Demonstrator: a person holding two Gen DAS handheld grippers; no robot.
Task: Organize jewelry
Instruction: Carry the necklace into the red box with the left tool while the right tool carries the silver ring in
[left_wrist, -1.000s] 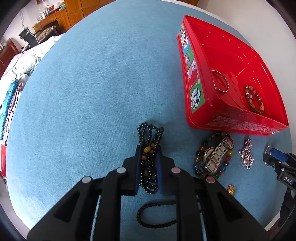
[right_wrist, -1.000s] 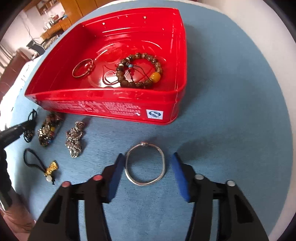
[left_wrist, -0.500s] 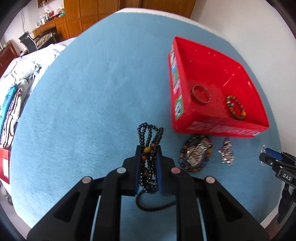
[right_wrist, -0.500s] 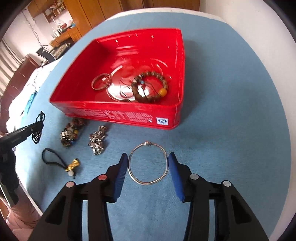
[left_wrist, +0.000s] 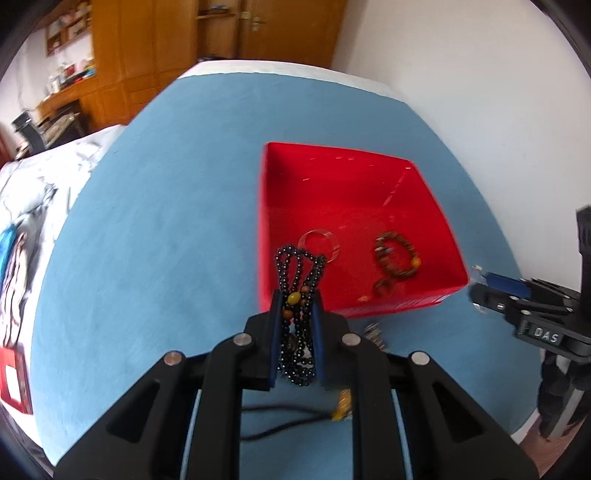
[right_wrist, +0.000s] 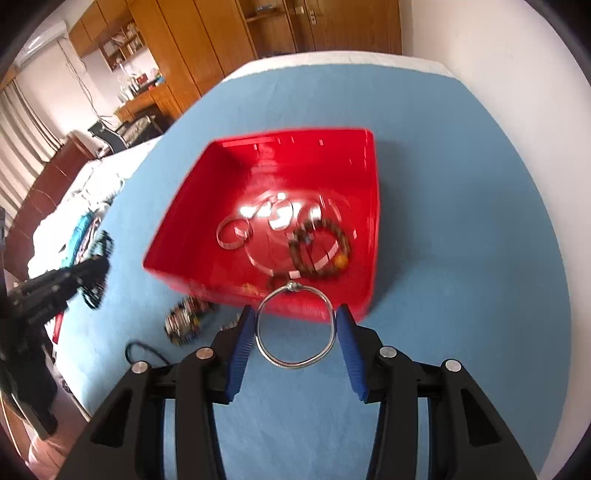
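Your left gripper (left_wrist: 297, 314) is clamped on one looped black bead necklace (left_wrist: 298, 273), held above the blue cloth (left_wrist: 155, 229) at the near edge of the one red tray (left_wrist: 417, 184). Your right gripper (right_wrist: 295, 334) pinches one silver bangle (right_wrist: 295, 325) across its width between the blue pads, in front of the tray's near wall. Count in the tray: two pieces, one metal ring bangle (right_wrist: 233, 234) and one brown bead bracelet (right_wrist: 320, 253); on the cloth near the tray you've got one beaded bracelet pile (right_wrist: 184, 321), one black cord (right_wrist: 142, 352) and a further small piece too blurred to name.
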